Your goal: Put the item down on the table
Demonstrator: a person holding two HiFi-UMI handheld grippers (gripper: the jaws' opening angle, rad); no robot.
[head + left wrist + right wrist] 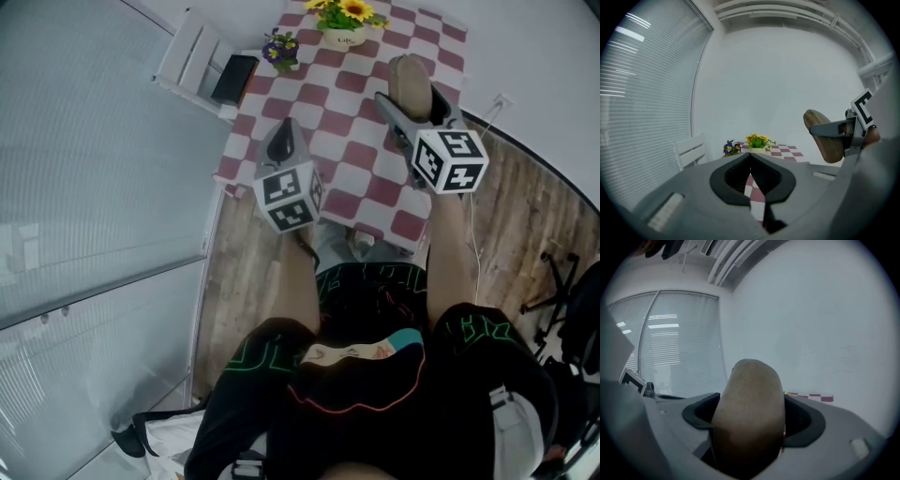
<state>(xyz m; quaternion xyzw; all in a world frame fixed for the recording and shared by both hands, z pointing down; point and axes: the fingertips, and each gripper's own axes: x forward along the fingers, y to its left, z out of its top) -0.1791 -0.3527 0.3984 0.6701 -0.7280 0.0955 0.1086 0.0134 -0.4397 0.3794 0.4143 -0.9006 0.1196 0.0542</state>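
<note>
Jaws first, on our left: the left gripper (pixel 750 158) has its dark pads pressed together at the tips with nothing between them, only a slit lower down showing red and white checks. It hangs over the near left corner of the table (pixel 349 141).

Moving across, a white chair (pixel 190 54) stands off the table's left edge with a dark flat thing (pixel 234 79) lying on it; we cannot tell what that is. A small pot of purple flowers (pixel 279 47) sits at the far left corner, and a pot of yellow flowers (pixel 343 21) stands beside it on the far edge.

Now to our right: the right gripper (pixel 752 416) is clamped on the item (pixel 411 82), a tan, rounded, oblong lump gripped across its middle, its upper end standing clear above the jaws. It is held in the air over the table's right edge, not touching the cloth.

How will it handle? We judge it firm and fairly solid, matte rather than slippery, not fragile. That rounded shape may well roll once released, so we'd lay it on its long side, well in from the edge. The grip across the middle looks right.

What we can't see: the item's lower end is buried in the jaws, potato or roll we cannot say, and its height above the cloth is unclear.
</note>
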